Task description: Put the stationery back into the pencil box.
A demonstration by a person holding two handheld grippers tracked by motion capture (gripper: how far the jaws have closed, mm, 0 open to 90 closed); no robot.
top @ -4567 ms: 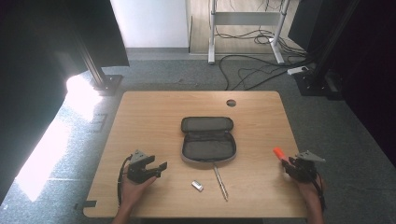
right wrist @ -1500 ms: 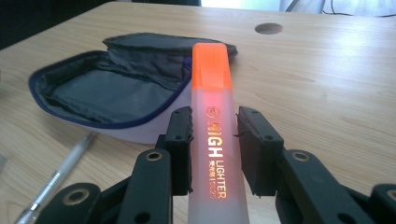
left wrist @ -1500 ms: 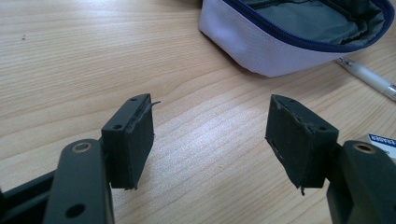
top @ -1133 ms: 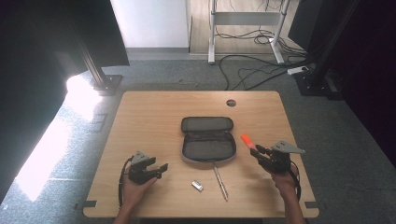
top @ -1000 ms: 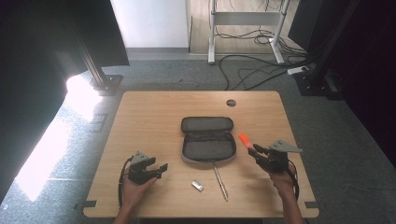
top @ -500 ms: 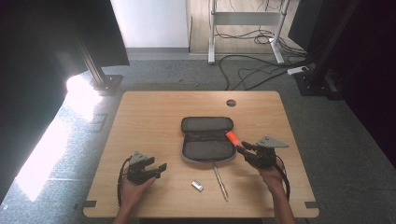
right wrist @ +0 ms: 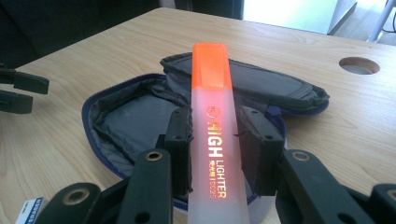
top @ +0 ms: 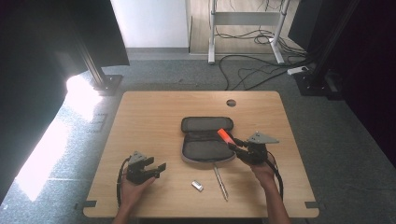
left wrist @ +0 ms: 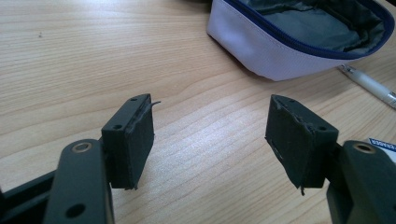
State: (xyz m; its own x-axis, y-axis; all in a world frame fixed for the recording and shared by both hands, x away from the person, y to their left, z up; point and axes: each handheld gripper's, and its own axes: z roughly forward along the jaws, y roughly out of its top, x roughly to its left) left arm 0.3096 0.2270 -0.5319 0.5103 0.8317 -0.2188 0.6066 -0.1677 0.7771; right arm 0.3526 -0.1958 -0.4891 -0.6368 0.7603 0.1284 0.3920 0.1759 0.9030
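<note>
An open grey pencil case [top: 205, 140] with a blue zip lies in the middle of the wooden table [top: 154, 112]. My right gripper [top: 233, 142] is shut on an orange highlighter [top: 225, 136] and holds it over the case's right edge, cap end forward. In the right gripper view the highlighter [right wrist: 214, 121] sits between both pads above the case's open half [right wrist: 135, 121]. My left gripper [top: 156, 169] rests open at the table's front left; its pads [left wrist: 135, 135] stand wide apart over bare wood. The case [left wrist: 299, 37] lies ahead of it.
A silver pen [top: 220, 175] and a small white eraser [top: 197, 186] lie near the front edge between my hands. A round cable hole [top: 231, 102] sits at the back of the table. Cables and stand legs cover the floor beyond.
My right gripper has carried the highlighter leftward, from the table's right side to the case's right edge. The left gripper has kept still.
</note>
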